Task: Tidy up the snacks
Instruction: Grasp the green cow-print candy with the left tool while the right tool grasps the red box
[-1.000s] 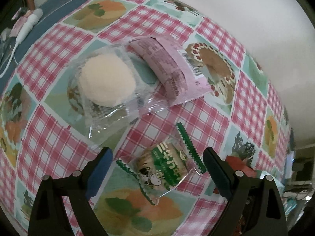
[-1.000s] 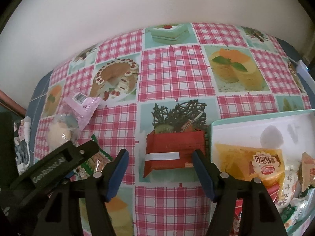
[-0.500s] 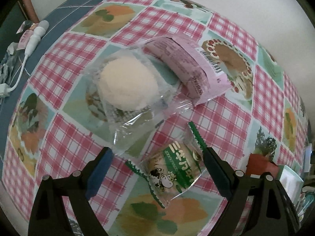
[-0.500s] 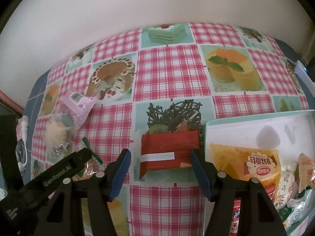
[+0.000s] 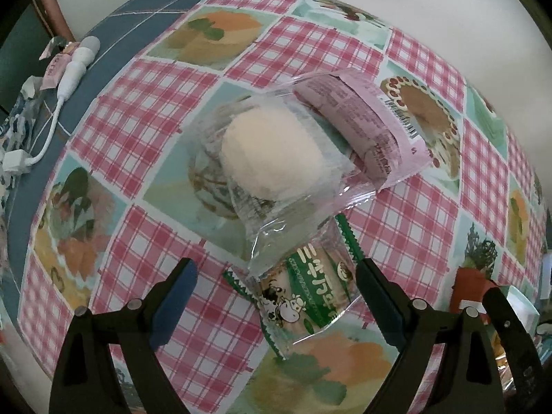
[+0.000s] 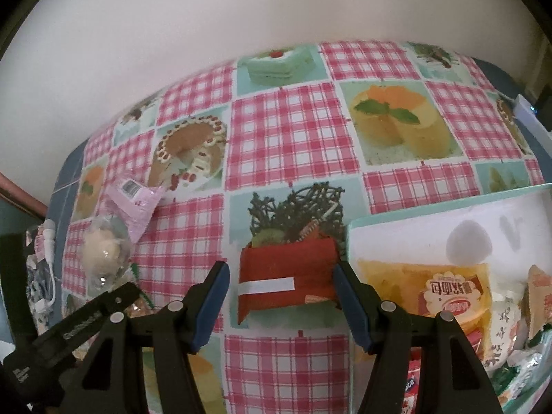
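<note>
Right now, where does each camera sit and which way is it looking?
Left wrist: on the left gripper, looking steeply down at the green snack between its open fingers.
Right wrist: on the right gripper, looking down at the red packet between its closing jaws, apparently untouched.
Shared: pink packet, round bun.

Chinese characters upside down on yellow packet (image 6: 445, 293)

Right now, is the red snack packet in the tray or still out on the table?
Out: the red packet lies on the tablecloth, left of the tray.
</note>
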Demonstrator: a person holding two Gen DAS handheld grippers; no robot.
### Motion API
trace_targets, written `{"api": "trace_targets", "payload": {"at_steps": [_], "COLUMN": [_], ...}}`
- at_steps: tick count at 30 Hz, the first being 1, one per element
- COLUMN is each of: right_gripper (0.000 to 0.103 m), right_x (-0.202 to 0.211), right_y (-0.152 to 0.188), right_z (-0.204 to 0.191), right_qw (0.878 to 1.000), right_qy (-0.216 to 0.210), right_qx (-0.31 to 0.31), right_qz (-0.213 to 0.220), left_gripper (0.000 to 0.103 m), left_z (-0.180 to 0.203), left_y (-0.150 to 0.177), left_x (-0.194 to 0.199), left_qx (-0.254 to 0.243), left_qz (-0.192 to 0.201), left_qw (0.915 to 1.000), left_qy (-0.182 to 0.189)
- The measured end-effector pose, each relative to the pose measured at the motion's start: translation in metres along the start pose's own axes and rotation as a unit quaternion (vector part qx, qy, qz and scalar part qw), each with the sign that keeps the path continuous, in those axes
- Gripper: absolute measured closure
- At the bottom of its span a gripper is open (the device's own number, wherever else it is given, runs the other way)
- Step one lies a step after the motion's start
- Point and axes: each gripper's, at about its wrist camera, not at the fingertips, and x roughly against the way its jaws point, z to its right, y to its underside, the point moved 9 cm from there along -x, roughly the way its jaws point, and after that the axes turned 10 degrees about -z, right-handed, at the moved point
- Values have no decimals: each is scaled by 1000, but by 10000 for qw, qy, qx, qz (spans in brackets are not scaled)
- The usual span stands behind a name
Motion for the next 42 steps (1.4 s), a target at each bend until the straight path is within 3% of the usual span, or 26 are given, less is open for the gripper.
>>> {"api": "trace_targets", "payload": {"at_steps": [7,17,21,33,36,42], "right_gripper": [37,37,37,33,27,27], "right_x": [-1,3,8,-6,-10,-16], "right_y": [2,5,0,3,4,7], "right_z": [-4,-19,-9,-5,-11,-17], "right_qw": [9998,9990,9999,10000,9999,9987], "right_qy": [147,-414,16,-60,63,371], "right_qx": [127,121,106,-55,80,342], "right_qz": [-22,-124,97,-20,-10,-9], "left_gripper": [10,10,10,10,10,10], "left_z": [-20,-32,-40,-41,-38,-26], "left_y": [1,3,2,25,29,37], "left_x": [1,3,14,18,12,5], "left_qx": [48,101,105,109,0,-228], "left_qz": [-48,-38,-23,-242,-272,-303], "left_qw": [9999,9999,9998,9989,9990,9991], "left_qy": [101,116,146,387,353,162]}}
